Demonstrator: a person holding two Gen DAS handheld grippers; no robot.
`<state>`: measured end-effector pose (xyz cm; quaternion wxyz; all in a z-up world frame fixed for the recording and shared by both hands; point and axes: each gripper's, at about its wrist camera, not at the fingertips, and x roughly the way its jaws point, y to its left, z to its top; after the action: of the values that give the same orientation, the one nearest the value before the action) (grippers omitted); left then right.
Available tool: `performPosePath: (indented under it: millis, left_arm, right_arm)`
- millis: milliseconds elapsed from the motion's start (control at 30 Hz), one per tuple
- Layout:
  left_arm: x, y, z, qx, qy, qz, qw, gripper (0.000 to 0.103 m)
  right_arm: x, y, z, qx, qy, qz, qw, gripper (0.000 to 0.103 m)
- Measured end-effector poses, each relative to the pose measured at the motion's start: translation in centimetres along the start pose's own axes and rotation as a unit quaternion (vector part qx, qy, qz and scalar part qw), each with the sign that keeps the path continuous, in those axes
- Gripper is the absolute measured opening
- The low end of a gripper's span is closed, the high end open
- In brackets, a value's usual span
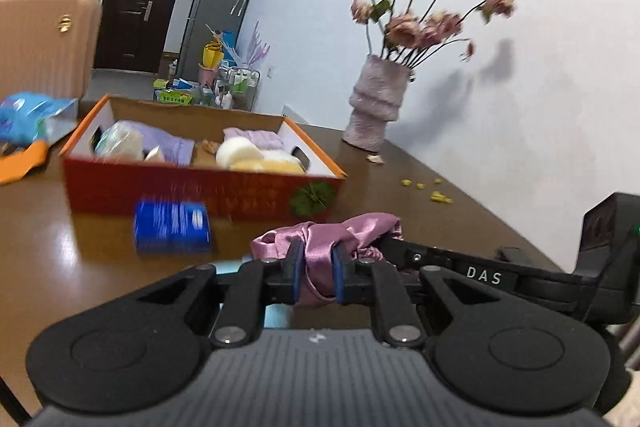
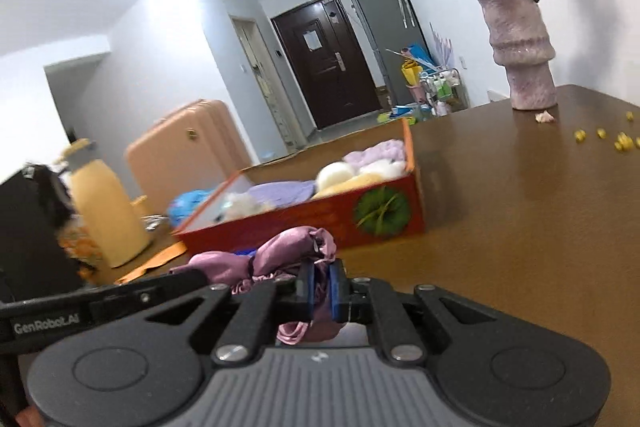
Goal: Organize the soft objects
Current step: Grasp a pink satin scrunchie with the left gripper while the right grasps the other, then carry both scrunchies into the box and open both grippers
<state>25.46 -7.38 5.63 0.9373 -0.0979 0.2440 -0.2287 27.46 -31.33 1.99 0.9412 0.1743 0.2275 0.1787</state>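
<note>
1. Pink satin cloth (image 1: 316, 259) is pinched by both left tongs (image 1: 316, 273) and right tongs (image 2: 320, 285), just above the tabletop (image 1: 440, 195), near the red box (image 1: 200, 187).
2. Both grips should be kept tight, so the cloth gets carried over the box wall without sagging.

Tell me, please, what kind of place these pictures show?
Most likely a home, an apartment dining area: a brown wooden table, a dark front door, a tall grey fridge, and a pink hard-shell suitcase.

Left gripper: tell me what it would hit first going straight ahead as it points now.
Probably the red box: the left gripper, jaws shut on the pink satin cloth, aims at its near wall. Depth is unclear.
</note>
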Motion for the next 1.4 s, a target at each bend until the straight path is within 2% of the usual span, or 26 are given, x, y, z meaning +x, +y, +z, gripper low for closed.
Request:
performPosePath:
  millis: [133, 333, 433, 533, 633, 733, 833, 933, 1067, 1133, 1167, 1367, 1400]
  left_arm:
    - [-2.2, -0.6, -1.7, -0.004, 0.020, 0.009, 0.9998, 0.015]
    - [-3.7, -0.7, -1.2, -0.005, 0.001, 0.004, 1.0000, 0.014]
    - [-3.4, -0.1, 0.1, -0.006, -0.006, -0.004, 1.0000, 0.014]
    - [-2.2, 1.0, 3.1, 0.000, -0.030, -0.008, 0.9995, 0.014]
    - [0.8, 3.5, 7.7, -0.008, -0.041, -0.010, 0.9991, 0.014]
    - [5.4, 6.8, 12.3, -0.032, -0.028, -0.002, 0.9991, 0.014]
    - [10.5, 10.4, 15.4, -0.061, 0.000, 0.007, 0.9981, 0.014]
    - [15.3, 13.0, 16.1, -0.071, 0.038, 0.020, 0.9965, 0.014]
    - [20.9, 14.6, 15.1, -0.059, 0.088, 0.042, 0.9934, 0.014]
    - [23.2, 15.1, 14.7, -0.050, 0.117, 0.071, 0.9893, 0.014]
    - [23.7, 15.4, 14.6, -0.048, 0.120, 0.069, 0.9893, 0.015]
    - [24.8, 15.6, 14.2, -0.041, 0.126, 0.055, 0.9897, 0.018]
    - [24.8, 15.7, 14.3, -0.044, 0.124, 0.056, 0.9897, 0.027]
  right_arm:
    - [-2.8, 1.7, -2.3, -0.009, 0.018, 0.007, 1.000, 0.007]
    - [-4.8, 3.0, -2.4, -0.015, 0.000, 0.012, 1.000, 0.007]
    - [-4.6, 3.5, -1.2, -0.024, -0.009, 0.013, 1.000, 0.007]
    - [-2.9, 4.3, 1.8, -0.059, -0.021, 0.014, 0.998, 0.007]
    - [0.9, 5.4, 7.0, -0.111, -0.029, 0.018, 0.993, 0.007]
    - [6.7, 5.9, 12.6, -0.137, -0.012, 0.021, 0.990, 0.007]
    - [14.4, 5.9, 16.8, -0.154, 0.033, 0.011, 0.987, 0.007]
    - [21.4, 5.0, 19.0, -0.152, 0.084, -0.003, 0.985, 0.007]
    - [30.1, 3.5, 19.6, -0.153, 0.151, -0.027, 0.976, 0.007]
    - [33.1, 3.0, 18.8, -0.164, 0.179, -0.044, 0.969, 0.008]
    - [34.3, 2.6, 18.4, -0.166, 0.189, -0.050, 0.967, 0.008]
    - [38.4, 1.9, 15.9, -0.192, 0.244, -0.074, 0.948, 0.013]
    - [38.3, 1.9, 15.9, -0.189, 0.241, -0.074, 0.949, 0.012]
